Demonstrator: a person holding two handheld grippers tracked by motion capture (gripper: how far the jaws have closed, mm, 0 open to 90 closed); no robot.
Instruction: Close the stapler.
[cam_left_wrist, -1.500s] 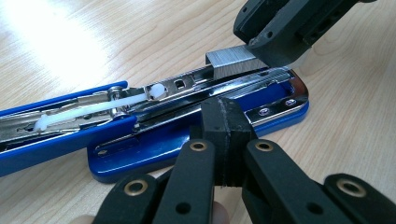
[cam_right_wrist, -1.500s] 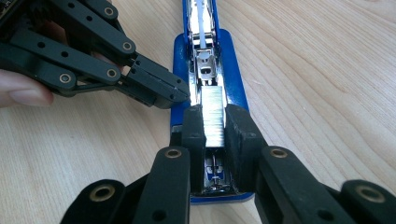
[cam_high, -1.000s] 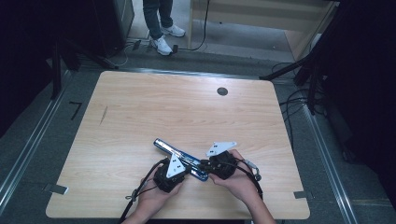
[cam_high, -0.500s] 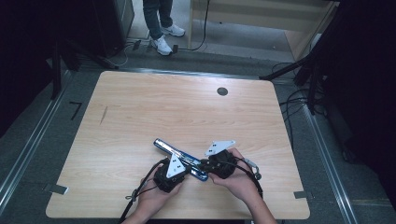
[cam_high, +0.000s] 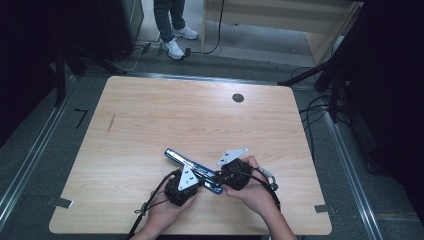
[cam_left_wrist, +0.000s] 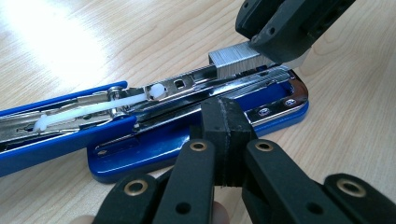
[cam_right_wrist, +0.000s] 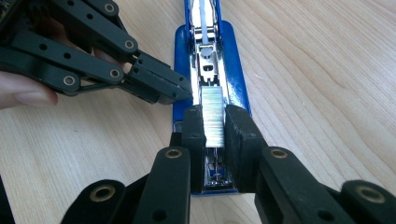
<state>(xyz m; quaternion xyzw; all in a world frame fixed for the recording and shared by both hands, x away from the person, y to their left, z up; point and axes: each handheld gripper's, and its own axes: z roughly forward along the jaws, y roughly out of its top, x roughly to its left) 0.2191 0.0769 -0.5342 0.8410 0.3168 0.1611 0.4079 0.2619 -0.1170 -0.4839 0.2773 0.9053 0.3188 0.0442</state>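
The staple strip (cam_right_wrist: 214, 116) sits between the right claw (cam_right_wrist: 215, 122) pads — over the open stapler (cam_right_wrist: 205, 56).

we take this for a recording lab or studio rather than a home. we see a plain wooden surface (cam_high: 190, 125) standing alone on grey floor, dark curtains (cam_high: 30, 60) closing both sides, metal rails (cam_high: 30, 160) running along the floor, black stand legs (cam_high: 320, 75) and loose cables (cam_high: 320, 107) beside it, a pale wooden cabinet (cam_high: 280, 20) behind, and a person's sneakers (cam_high: 172, 47) at the far edge.
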